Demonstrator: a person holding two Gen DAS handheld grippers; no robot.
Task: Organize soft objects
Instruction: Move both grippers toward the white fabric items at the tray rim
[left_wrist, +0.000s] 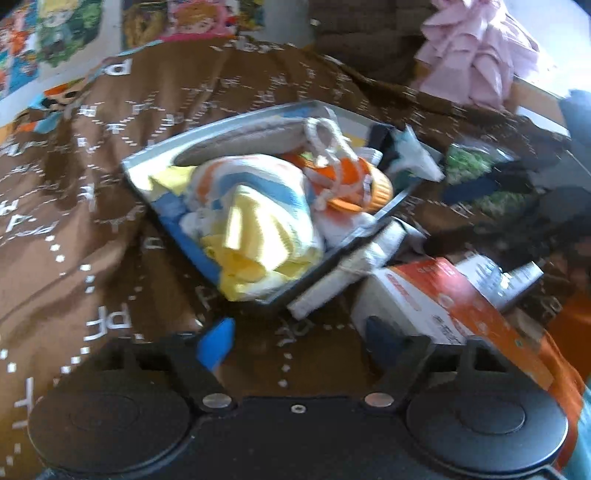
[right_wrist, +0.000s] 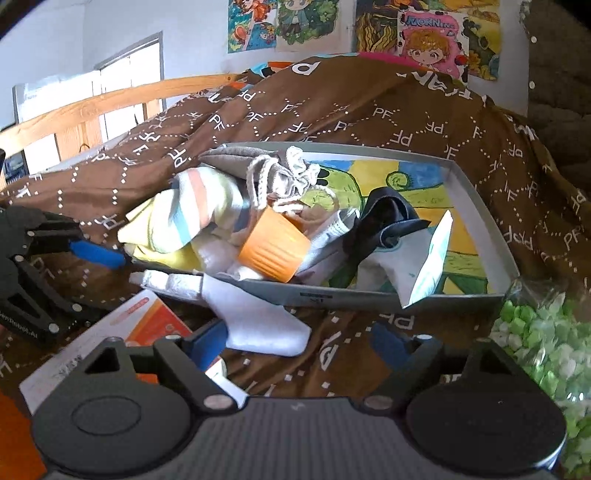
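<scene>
White soft cloth (right_wrist: 258, 325): on bed blanket (right_wrist: 369, 122), just outside near wall of tray (right_wrist: 480, 206) holding striped cloth (right_wrist: 192, 214) and orange cup (right_wrist: 273, 251). Straight ahead of right gripper (right_wrist: 299, 343), nearer one, spread wide, empty; left gripper (left_wrist: 299, 339) likewise spread, empty

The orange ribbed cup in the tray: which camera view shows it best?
The right wrist view: the orange ribbed cup appears sharp, on its side, ribs clear. The left wrist view shows it blurred and partly covered by a white cord.
</scene>
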